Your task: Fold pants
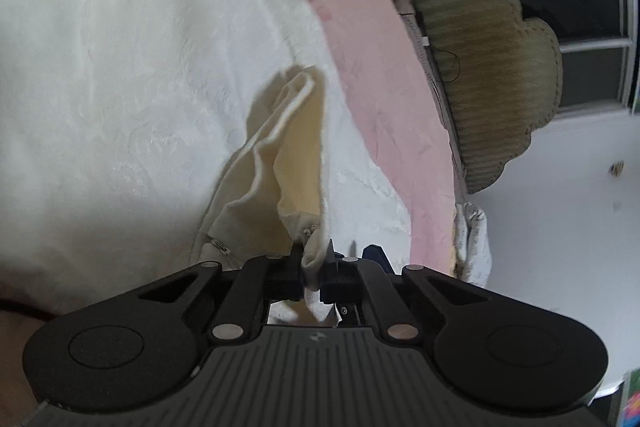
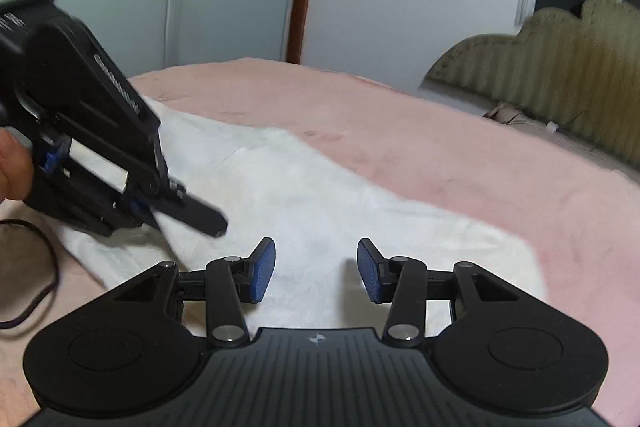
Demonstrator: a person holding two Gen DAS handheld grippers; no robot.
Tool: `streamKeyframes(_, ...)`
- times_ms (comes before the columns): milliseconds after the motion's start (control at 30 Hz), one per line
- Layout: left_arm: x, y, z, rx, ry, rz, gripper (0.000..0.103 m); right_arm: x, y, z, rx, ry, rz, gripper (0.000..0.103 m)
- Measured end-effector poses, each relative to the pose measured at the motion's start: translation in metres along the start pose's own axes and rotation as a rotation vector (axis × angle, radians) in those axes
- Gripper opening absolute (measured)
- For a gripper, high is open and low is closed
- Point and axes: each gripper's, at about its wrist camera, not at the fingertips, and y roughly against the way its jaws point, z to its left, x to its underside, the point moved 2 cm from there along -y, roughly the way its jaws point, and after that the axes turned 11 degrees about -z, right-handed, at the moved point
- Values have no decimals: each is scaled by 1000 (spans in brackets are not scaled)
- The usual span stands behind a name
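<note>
The cream pants lie bunched on a white textured cloth, with a zipper showing near the front. My left gripper is shut on a fold of the pants, and cream fabric is pinched between its jaws. In the right wrist view the left gripper comes in from the left, held by a hand and pointing down at the white cloth. My right gripper hovers over that cloth, open, with nothing between its blue pads. I cannot make out the pants in the right wrist view.
The white cloth is spread on a bed with a pink sheet. An olive scalloped headboard stands at the far right. A dark cable loops at the left edge. A wall and door panels lie beyond the bed.
</note>
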Motion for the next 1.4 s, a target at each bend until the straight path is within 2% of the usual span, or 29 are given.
streamKeyframes(100, 7, 13, -8, -34, -91, -39, 5, -2, 10, 16, -46, 57, -47, 44)
streamKeyframes(167, 12, 13, -5, -64, -114, -47, 5, 0, 9, 22, -56, 85, -34, 47)
streamKeyframes(267, 17, 7, 4, -90, -131, -49, 7, 8, 3, 16, -82, 37, 16, 48)
streamKeyframes(333, 18, 10, 11, -79, -129, -58, 8, 10, 1, 12, -93, -9, 40, 49)
streamKeyframes(467, 20, 11, 4, -84, -179, -67, 9, 6, 12, 7, -54, -39, 5, 52)
streamKeyframes(567, 25, 10, -2, -107, -244, -71, 9, 13, 8, 5, -50, -45, 56, 59)
streamKeyframes(667, 27, 17, -12, -141, -298, -80, 10, 14, 0, -7, -61, -98, 70, 68)
streamKeyframes(733, 22, 31, -22, -168, -361, -135, 13, 16, -2, -13, -75, -135, 76, 69)
streamKeyframes(767, 18, 37, -29, -177, -400, -175, 18, 16, -2, -14, -78, -141, 76, 69)
streamKeyframes(833, 11, 44, -48, -221, -495, -265, 16, 16, -2, -11, -76, -126, 79, 71)
streamKeyframes(867, 7, 43, -58, -232, -549, -286, 16, 17, -2, -9, -72, -113, 78, 72)
streamKeyframes(933, 1, 33, -76, -221, -629, -278, 17, 18, -4, -7, -67, -92, 77, 72)
streamKeyframes(1000, -2, 12, -89, -218, -694, -238, 20, 18, -4, -7, -67, -91, 75, 73)
streamKeyframes(1067, -3, -12, -95, -266, -750, -217, 23, 18, -5, -7, -72, -84, 64, 73)
streamKeyframes(1167, -6, -47, -88, -429, -815, -210, 23, 16, 0, 4, -115, -35, 40, 73)
streamKeyframes(1233, -14, -62, -70, -527, -818, -211, 32, 16, -2, 12, -100, 20, 47, 73)
streamKeyframes(1333, -17, -52, -65, -532, -782, -251, 33, 17, -4, 12, -104, 22, 57, 73)
streamKeyframes(1400, -11, -38, -70, -544, -810, -295, 34, 18, -5, 6, -121, -23, 65, 74)
